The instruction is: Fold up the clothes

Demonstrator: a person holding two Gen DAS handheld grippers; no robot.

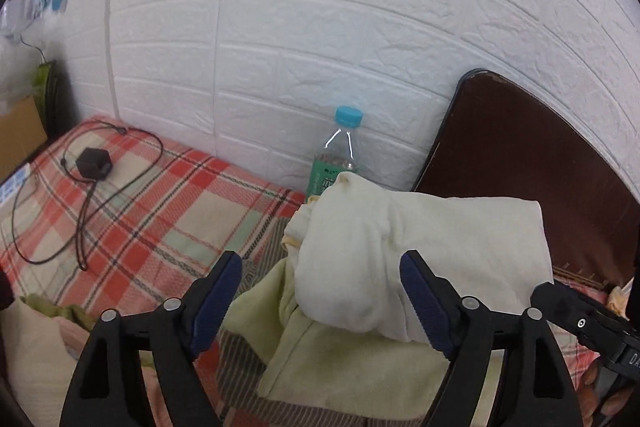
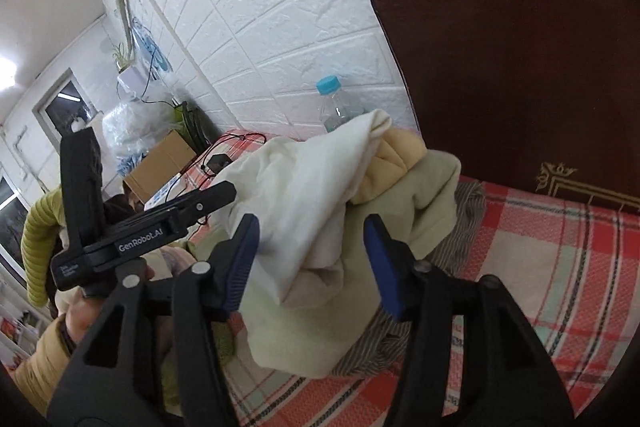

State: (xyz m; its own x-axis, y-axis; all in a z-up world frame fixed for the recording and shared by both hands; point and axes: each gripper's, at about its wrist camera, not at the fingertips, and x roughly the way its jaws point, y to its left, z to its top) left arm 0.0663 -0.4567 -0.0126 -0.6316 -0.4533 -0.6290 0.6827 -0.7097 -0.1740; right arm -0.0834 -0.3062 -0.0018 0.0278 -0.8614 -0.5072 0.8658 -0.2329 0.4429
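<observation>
The cream-white folded cotton garment point(image 1: 404, 247) sits on top of a pale yellow-green fleece garment point(image 1: 340, 359), the two forming a small stack on a brown striped cloth point(image 1: 240, 367) spread over the red-and-green plaid bed cover point(image 1: 140, 211). From your left hand-held gripper point(image 1: 320, 299) the stack lies directly ahead and slightly right, its upper garment running crosswise to the fingers, from near the clear plastic water bottle with the blue cap point(image 1: 340, 151) toward the dark brown wooden headboard point(image 1: 540, 163). From your right hand-held gripper point(image 2: 312, 259) the same stack lies directly ahead, the white garment point(image 2: 304, 195) sloping down toward the fingers. Both tools appear about equally near; neither is clearly the closer. The left one stands wide open, its blue pads point(image 1: 218, 303) flanking the near end of the white garment; contact cannot be confirmed. The right one is likewise spread wide and grips nothing, and whether its blue pads point(image 2: 380, 267) touch the fabric cannot be told. My judgement: the stack looks loosely piled, and the top garment may slide if you close on one edge only.
</observation>
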